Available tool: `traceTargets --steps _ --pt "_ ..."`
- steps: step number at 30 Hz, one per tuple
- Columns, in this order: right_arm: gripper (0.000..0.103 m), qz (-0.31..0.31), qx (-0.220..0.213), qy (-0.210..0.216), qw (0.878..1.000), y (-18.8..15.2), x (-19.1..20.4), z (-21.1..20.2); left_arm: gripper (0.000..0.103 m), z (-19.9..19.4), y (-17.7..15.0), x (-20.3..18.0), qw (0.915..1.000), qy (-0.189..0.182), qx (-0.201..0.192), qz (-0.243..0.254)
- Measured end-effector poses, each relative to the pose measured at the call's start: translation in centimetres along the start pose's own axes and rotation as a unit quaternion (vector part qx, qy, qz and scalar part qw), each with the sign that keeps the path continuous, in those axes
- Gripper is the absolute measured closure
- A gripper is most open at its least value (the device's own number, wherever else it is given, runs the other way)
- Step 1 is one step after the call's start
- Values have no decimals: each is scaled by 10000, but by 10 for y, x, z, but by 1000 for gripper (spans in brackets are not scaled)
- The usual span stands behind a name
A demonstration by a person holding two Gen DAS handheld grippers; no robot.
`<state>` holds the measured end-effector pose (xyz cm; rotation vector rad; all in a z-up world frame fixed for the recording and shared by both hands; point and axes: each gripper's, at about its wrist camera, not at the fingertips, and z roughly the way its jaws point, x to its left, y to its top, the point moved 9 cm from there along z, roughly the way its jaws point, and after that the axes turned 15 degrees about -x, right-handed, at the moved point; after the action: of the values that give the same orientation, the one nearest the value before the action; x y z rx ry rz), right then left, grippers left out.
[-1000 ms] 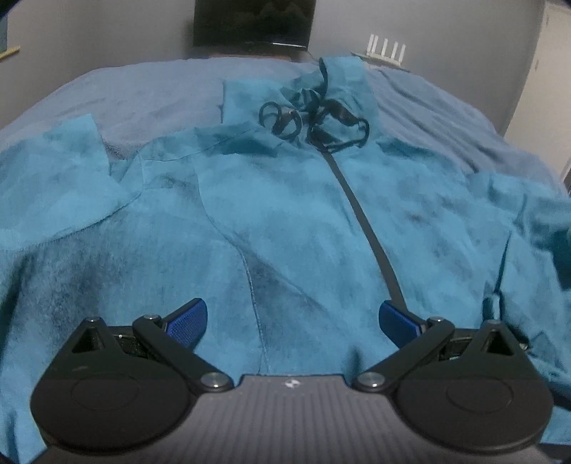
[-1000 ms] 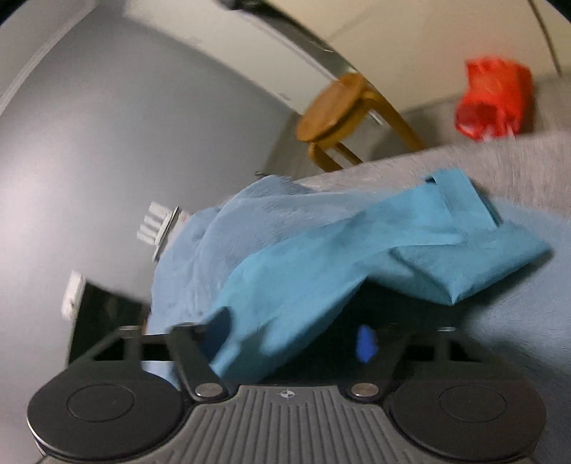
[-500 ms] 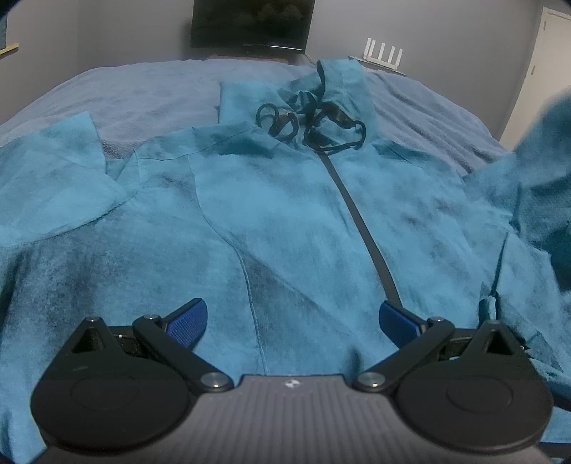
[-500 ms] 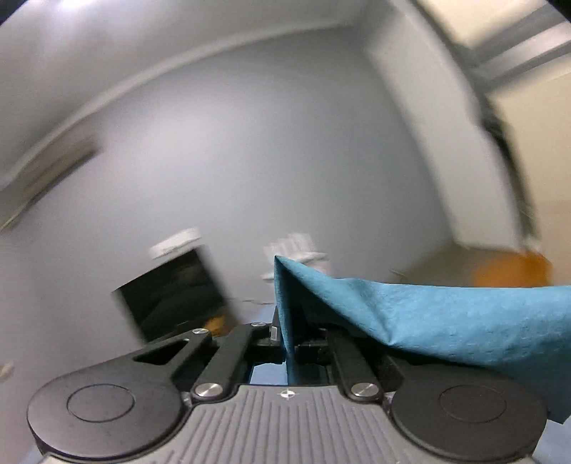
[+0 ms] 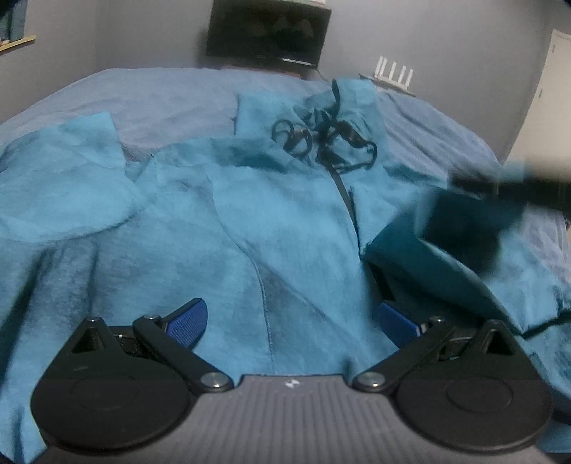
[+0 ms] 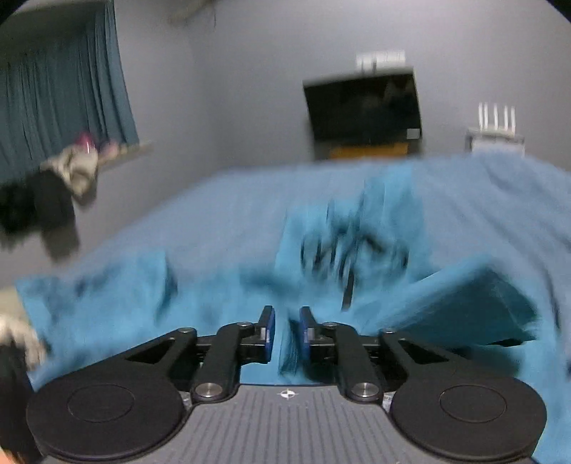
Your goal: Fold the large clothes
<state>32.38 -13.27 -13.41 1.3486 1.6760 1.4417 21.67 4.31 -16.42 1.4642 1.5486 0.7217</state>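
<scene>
Grey walls, a dark wall screen (image 5: pixel 267 32) and a wide blue-covered bed (image 5: pixel 160 92) frame the scene. Spread across that bed lies the teal jacket (image 5: pixel 278 221), front up, its long axis running from the near hem to the far hood, with the dark zipper (image 5: pixel 344 189) marking the centreline and the black drawstrings (image 5: pixel 321 142) coiled at the far end. Its right sleeve (image 5: pixel 421 250) is lifted and doubled over toward the zipper. The right gripper (image 6: pixel 284 330) has its jaws nearly together on a thin edge of teal cloth, though motion blur hides detail. The left gripper (image 5: pixel 291 321) hovers low over the near hem, jaws wide apart, holding nothing. The far-left sleeve (image 5: pixel 64 178) still lies flat, nearer the left gripper, so that fold likely falls to it.
</scene>
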Motion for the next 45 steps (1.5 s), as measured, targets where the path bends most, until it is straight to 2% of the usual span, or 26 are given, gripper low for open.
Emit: traceTargets --steps 1,2,3,6,7,8,11,14,16,18,21,25,26,27,28,29,30,31,32,35,39,42,45 --pt "66 40 97 -38 9999 -15 -4 -1 0 -3 3 0 10000 -21 -62 -29" --pt "60 144 133 -58 9998 -25 0 -8 0 -6 6 0 9999 -62 -140 -52" --pt "53 335 123 -82 9993 -29 -16 -16 0 -8 10 0 9997 -101 -204 -66" --pt "39 1082 -29 -177 9940 -35 -46 -43 0 -13 28 -7 9989 -303 -327 -142" --pt "37 1306 -159 -273 9909 -33 -61 -52 0 -12 36 -12 9985 -417 -319 -184" --pt "36 1494 -287 -354 9877 -13 -57 -75 0 -11 42 -19 9982 -506 -287 -162" --pt "32 2088 -681 -662 9733 -5 -89 -100 0 -5 63 -56 9948 -911 -262 383" --pt "31 2535 -1088 -1149 9543 -2 -126 -109 0 3 69 -114 9797 -1448 -236 1363" --pt "31 2632 -1265 -1457 9452 -6 -147 -115 0 12 61 -154 9639 -1688 -190 2050" --pt "30 2680 -1386 -1652 9390 -11 -161 -118 0 20 44 -188 9486 -1898 -77 2532" --pt "30 2741 -1504 -1830 9320 -16 -178 -119 3 27 17 -231 9297 -2358 140 2824" --pt "30 2721 -1671 -1897 9285 -18 -194 -120 8 31 -15 -261 9086 -2686 350 3180" --pt "30 2689 -1704 -1899 9288 -15 -194 -124 11 33 -21 -263 9054 -2683 342 3271" --pt "30 2656 -1735 -1901 9291 -14 -195 -124 26 37 -24 -265 9050 -2543 299 3397" --pt "30 2637 -1757 -1896 9293 -15 -197 -124 50 43 -25 -262 9073 -2344 301 3478" --pt "30 2634 -1770 -1880 9295 -7 -194 -132 63 49 -25 -258 9123 -2185 347 3445" --pt "30 2637 -1778 -1859 9297 -6 -194 -132 78 54 -21 -251 9226 -2140 389 3186" --pt "30 2641 -1778 -1836 9300 -5 -194 -132 89 53 -13 -244 9322 -2122 333 2915" --pt "30 2638 -1762 -1804 9310 -5 -193 -131 93 52 -2 -236 9424 -2014 185 2663" --pt "30 2525 -1717 -1728 9364 -4 -188 -129 94 44 36 -201 9647 -1573 -314 2087" --pt "30 2231 -1592 -1604 9482 -3 -179 -120 95 26 88 -123 9884 -671 -890 1031" --pt "30 2084 -1480 -1485 9553 -3 -172 -111 95 10 111 -57 9929 153 -1131 337" --pt "30 1946 -1392 -1386 9610 -3 -166 -105 95 -1 112 5 9909 889 -1009 -113"
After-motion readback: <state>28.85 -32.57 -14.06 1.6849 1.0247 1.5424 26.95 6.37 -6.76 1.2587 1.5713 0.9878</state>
